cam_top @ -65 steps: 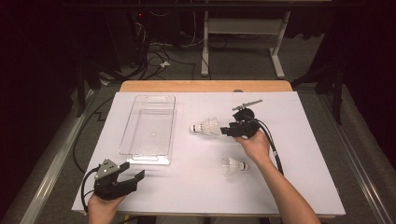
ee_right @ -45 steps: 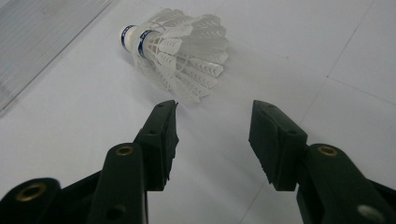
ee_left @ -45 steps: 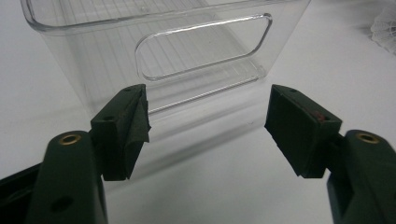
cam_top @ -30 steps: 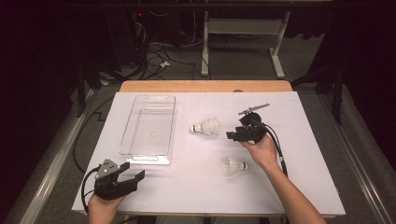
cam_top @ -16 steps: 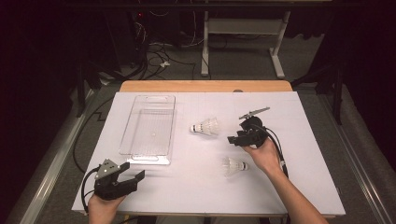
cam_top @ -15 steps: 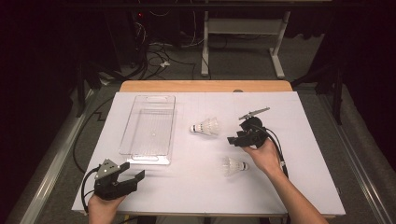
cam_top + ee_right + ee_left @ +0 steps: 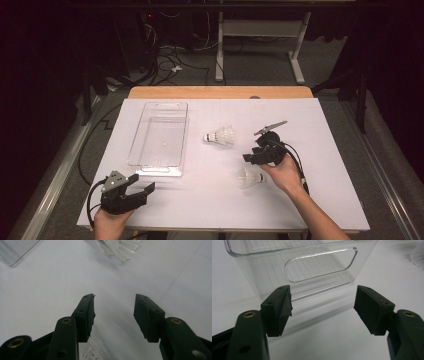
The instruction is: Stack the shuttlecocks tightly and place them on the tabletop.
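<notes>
The near shuttlecock (image 7: 250, 178) lies on its side on the white table cover (image 7: 320, 125), toward the right half and closer to the near edge than the far one, cork end pointing right toward the person's right hand. The right gripper (image 7: 251, 158) hangs just above and beside it, its tips pointing left; its jaws have just been closing a little but stand spread with nothing between them, and in the right gripper view a bit of white feather skirt (image 7: 93, 350) shows low between the jaw bases. The second shuttlecock (image 7: 220, 136) lies farther off, near the middle of the cover, cork to the left, and appears at the top of the right gripper view (image 7: 120, 247). A clear plastic bin (image 7: 160, 137) sits at the left half, long side running from near to far. The left gripper (image 7: 142, 187) rests at the near left corner, jaws wide apart and empty, aimed at the bin's near end wall (image 7: 312, 267)
</notes>
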The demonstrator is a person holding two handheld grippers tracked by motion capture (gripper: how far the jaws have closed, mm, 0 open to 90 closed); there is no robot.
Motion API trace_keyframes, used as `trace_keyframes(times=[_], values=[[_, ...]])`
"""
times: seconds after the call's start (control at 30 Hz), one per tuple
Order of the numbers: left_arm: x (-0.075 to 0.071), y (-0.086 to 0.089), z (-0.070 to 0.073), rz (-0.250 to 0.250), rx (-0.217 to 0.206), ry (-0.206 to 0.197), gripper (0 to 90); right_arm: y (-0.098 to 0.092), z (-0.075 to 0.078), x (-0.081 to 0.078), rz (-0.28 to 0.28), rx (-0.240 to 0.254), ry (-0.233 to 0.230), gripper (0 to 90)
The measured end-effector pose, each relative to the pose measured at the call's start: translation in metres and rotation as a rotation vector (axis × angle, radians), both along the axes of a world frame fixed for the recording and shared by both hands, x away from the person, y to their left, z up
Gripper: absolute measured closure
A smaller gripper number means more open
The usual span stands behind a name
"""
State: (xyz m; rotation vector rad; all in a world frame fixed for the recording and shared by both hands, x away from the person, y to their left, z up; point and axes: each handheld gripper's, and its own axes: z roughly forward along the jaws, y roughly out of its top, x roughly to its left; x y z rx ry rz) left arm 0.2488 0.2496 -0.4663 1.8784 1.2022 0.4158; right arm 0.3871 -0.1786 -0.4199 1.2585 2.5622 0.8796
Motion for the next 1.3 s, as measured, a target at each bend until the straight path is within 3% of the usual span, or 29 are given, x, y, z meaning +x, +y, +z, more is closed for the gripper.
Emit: trace_keyframes(times=[0.77, 1.3], values=[[0.000, 0.000, 0.000, 0.001, 0.000, -0.002, 31.3, 0.011, 0.010, -0.020, 0.049, -0.002, 0.023, 53.5], [0.000, 0.000, 0.000, -0.002, 0.002, -0.002, 31.3, 0.021, 0.008, -0.024, 0.080, -0.048, 0.056, 53.8]])
